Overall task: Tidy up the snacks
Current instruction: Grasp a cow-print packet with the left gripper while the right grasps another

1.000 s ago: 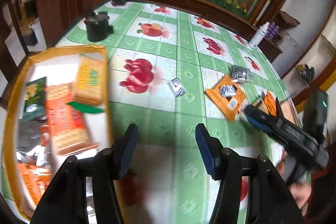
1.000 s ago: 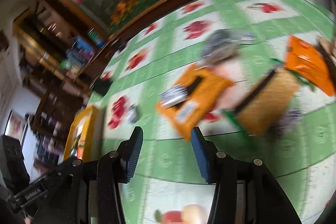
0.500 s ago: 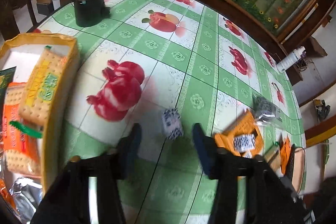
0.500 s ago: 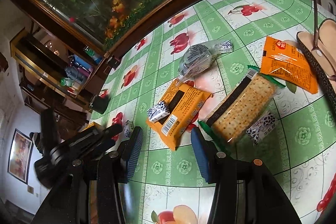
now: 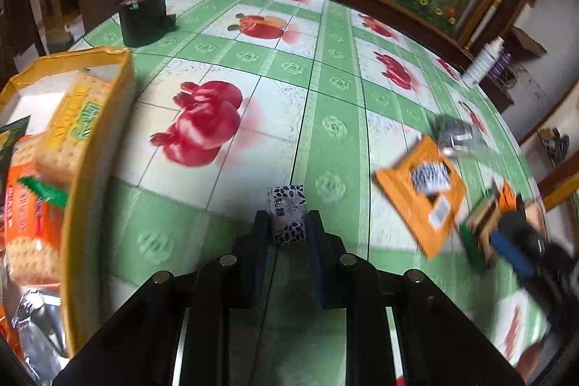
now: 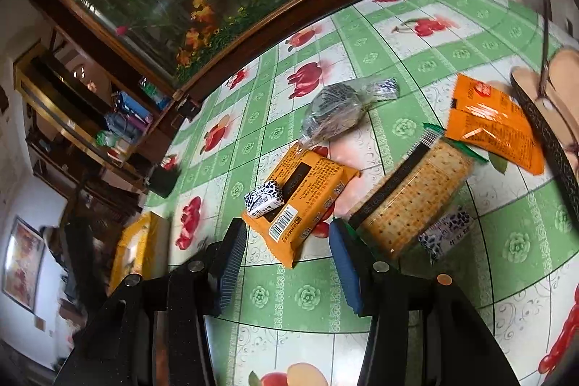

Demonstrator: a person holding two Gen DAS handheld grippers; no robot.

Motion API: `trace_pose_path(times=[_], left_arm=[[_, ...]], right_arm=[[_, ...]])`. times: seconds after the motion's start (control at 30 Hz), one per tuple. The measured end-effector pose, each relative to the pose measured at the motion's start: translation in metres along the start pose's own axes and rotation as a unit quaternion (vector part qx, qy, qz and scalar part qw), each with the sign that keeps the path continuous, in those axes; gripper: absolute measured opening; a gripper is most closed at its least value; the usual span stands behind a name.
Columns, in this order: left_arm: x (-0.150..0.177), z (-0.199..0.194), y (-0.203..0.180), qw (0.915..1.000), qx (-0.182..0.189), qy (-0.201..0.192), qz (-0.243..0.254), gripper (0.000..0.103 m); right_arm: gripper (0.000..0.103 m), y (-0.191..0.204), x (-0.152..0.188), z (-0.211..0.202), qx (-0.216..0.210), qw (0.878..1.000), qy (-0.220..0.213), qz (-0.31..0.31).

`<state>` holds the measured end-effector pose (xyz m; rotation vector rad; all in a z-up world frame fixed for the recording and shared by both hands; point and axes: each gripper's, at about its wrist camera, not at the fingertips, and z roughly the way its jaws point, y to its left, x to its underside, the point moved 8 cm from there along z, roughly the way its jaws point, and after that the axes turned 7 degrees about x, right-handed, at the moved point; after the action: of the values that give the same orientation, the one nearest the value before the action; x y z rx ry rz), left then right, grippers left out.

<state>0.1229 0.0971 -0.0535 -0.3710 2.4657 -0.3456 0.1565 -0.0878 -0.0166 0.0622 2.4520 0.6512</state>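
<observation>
On the desk (image 5: 325,89), the left tongs (image 5: 287,227) are pinching 1 candy (image 5: 286,214); the right tongs (image 6: 286,263) are hanging apart above an orange packet (image 6: 307,190).

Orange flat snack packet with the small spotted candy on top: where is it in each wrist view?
Left wrist: orange packet at right, blurred, beyond the left tool.
Right wrist: same packet centre, just ahead of the open right tool.
Shared landmark: yellow tray, left in both views.

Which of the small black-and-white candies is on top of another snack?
The candy lying on the orange packet; the others rest on the tablecloth or sit in the left gripper's fingers.
</observation>
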Motion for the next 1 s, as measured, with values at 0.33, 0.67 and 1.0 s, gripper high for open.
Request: trace_pose_path(times=[0.33,0.67,1.0], left_arm=[[-0.002,0.001,0.003,0.9985,-0.025,-0.02,0.044,0.02],[-0.001,0.0,0.005,0.9981,-0.031,-0.02,0.05,0.02],[-0.001,-0.001,0.002,0.9971,-0.041,-0.023,0.059,0.02]], right_arm=[[0.052,0.043,-0.002,0.033,0.066,0.989,-0.01,-0.13],[0.034,0.04,0.002,0.049,0.096,0.982,0.002,-0.165],[0.034,0.041,0.049,0.037,0.074,0.983,0.063,-0.158]])
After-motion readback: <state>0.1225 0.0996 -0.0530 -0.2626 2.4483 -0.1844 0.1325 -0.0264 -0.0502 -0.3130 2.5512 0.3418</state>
